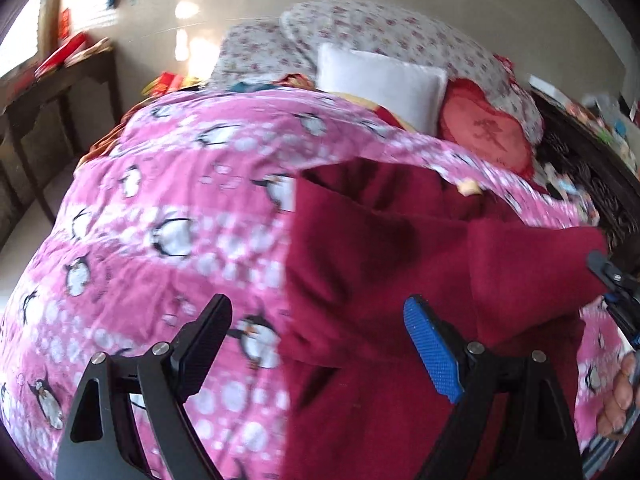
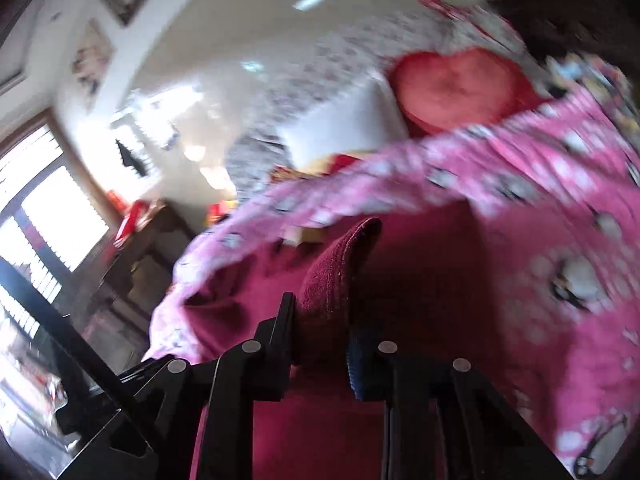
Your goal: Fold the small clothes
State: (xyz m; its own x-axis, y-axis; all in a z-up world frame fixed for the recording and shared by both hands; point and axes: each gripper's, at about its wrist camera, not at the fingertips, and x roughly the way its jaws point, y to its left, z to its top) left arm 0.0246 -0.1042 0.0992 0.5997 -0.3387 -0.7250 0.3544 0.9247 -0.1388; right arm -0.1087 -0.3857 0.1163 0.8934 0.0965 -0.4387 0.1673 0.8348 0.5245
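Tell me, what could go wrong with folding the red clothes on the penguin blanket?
1. The right gripper pinches only an edge of the dark red knitted garment, so it might slip out mid-fold.
2. The left gripper hangs open above the garment, holding nothing, so the fold may come out crooked.
3. The pink penguin-print blanket is rumpled and soft underneath; closing there could pinch it along with the garment.

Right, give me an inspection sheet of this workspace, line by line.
Surface: pink penguin-print quilt over a bed.
Job's things: dark red garment lying on the quilt, one edge lifted.
Clutter: white pillow, red heart cushion, floral bedding.
Grippers: left gripper open above the garment; right gripper shut on a fold of the garment.
Cables: nothing seen.
Surroundings: dark wooden side table, window.
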